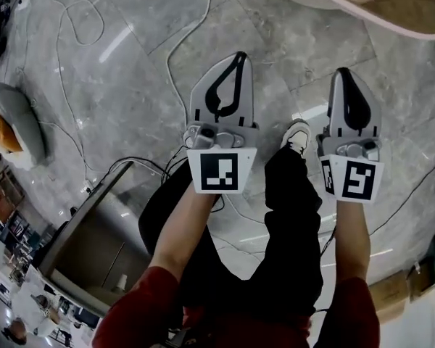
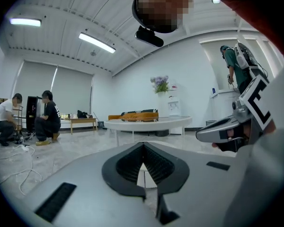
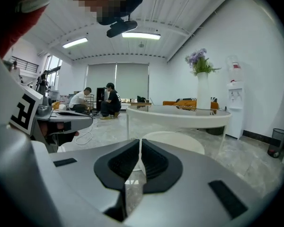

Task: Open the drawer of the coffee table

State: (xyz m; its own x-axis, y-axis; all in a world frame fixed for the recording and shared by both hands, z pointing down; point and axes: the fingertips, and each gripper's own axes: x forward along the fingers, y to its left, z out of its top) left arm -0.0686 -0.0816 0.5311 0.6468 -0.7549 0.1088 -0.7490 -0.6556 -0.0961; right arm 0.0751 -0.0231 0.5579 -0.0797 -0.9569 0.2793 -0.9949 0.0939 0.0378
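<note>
On marble floor (image 1: 130, 27): loose cables (image 1: 167, 64) (coffee table (image 3: 180, 117) ahead).

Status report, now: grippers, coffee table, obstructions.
Left gripper and right gripper shut, empty. Coffee table ahead, untouched; drawer not visible. Cable on floor by left gripper.

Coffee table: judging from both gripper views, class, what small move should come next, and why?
Probably carry the right gripper forward toward the coffee table, opening its jaws on the way. Both it and the left gripper are shut and empty, the table stands ahead and apart from them, and no drawer front shows yet.
</note>
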